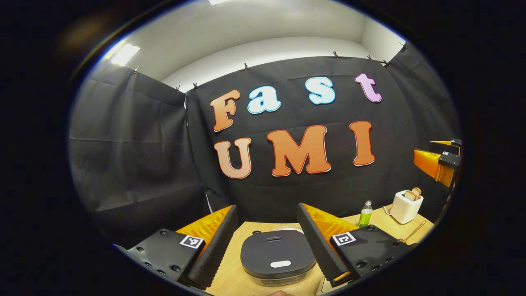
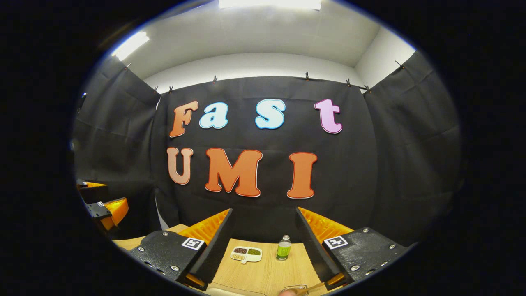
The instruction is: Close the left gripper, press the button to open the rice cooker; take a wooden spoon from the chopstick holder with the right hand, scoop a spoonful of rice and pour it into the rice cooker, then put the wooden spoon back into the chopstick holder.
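The dark grey rice cooker (image 1: 277,257) sits lid down on the wooden table (image 1: 230,275), with a pale oval button (image 1: 280,264) at its front. My left gripper (image 1: 267,208) hovers above it, open, and the cooker lies between and below the two fingers. A white holder (image 1: 406,205) with wooden pieces standing in it is at the far right. Beyond it in the air is my right gripper (image 1: 441,162). In the right gripper view my right gripper (image 2: 264,211) is open and holds nothing. A divided dish of grains (image 2: 246,253) lies on the table ahead of it.
A small green bottle (image 1: 365,213) (image 2: 283,248) stands upright near the back of the table. A thin wooden stick (image 1: 414,231) lies beside the white holder. A clear glass rim (image 2: 296,290) and a wooden handle (image 2: 314,286) sit at the near edge. My left gripper (image 2: 102,205) hangs at the left.
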`<state>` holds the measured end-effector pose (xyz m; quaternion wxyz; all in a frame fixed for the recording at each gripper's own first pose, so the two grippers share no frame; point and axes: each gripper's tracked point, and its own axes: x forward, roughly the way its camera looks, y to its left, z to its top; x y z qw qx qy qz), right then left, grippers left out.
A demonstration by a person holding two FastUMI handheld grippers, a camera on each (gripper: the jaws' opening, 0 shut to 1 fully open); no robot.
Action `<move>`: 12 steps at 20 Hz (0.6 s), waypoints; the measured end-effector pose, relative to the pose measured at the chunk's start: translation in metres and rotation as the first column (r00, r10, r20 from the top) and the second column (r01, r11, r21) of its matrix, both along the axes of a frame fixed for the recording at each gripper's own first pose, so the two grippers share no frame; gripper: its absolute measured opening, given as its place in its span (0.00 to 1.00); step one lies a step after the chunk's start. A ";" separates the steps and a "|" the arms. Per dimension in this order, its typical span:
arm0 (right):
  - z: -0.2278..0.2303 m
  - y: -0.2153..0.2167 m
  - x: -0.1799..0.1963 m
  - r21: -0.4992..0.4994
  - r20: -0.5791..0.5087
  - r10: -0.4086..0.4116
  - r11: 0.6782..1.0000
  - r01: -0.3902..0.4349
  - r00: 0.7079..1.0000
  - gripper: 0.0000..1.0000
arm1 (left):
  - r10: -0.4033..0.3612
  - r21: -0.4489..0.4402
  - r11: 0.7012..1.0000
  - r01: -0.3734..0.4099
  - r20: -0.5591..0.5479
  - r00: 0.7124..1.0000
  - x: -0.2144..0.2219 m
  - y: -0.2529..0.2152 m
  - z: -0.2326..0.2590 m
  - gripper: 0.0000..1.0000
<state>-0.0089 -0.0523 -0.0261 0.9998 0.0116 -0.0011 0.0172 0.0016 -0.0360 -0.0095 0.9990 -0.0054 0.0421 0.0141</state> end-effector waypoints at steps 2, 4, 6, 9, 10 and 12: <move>-0.001 -0.002 0.001 0.008 -0.001 -0.009 1.000 0.009 1.000 0.92 | -0.004 -0.009 1.000 0.004 -0.002 1.000 0.003 -0.002 -0.003 0.89; -0.005 -0.006 0.003 0.021 -0.006 -0.016 1.000 0.016 1.000 0.90 | -0.015 -0.018 1.000 0.015 -0.011 1.000 0.010 -0.007 -0.006 0.87; -0.009 -0.010 0.005 0.026 -0.016 -0.024 0.999 0.025 1.000 0.90 | -0.017 -0.022 1.000 0.016 -0.039 0.999 0.016 -0.007 -0.013 0.81; -0.018 -0.016 0.006 0.047 -0.041 -0.039 0.998 0.041 0.998 0.90 | -0.067 -0.052 0.997 0.062 -0.097 0.993 0.024 -0.014 -0.026 0.73; -0.021 -0.018 0.006 0.051 -0.050 -0.042 0.998 0.045 0.998 0.92 | -0.066 -0.064 0.996 0.059 -0.116 0.991 0.028 -0.013 -0.028 0.75; -0.026 -0.027 0.005 0.049 -0.061 -0.060 0.997 0.063 0.996 0.92 | -0.077 -0.079 0.995 0.064 -0.177 0.981 0.040 -0.014 -0.041 0.39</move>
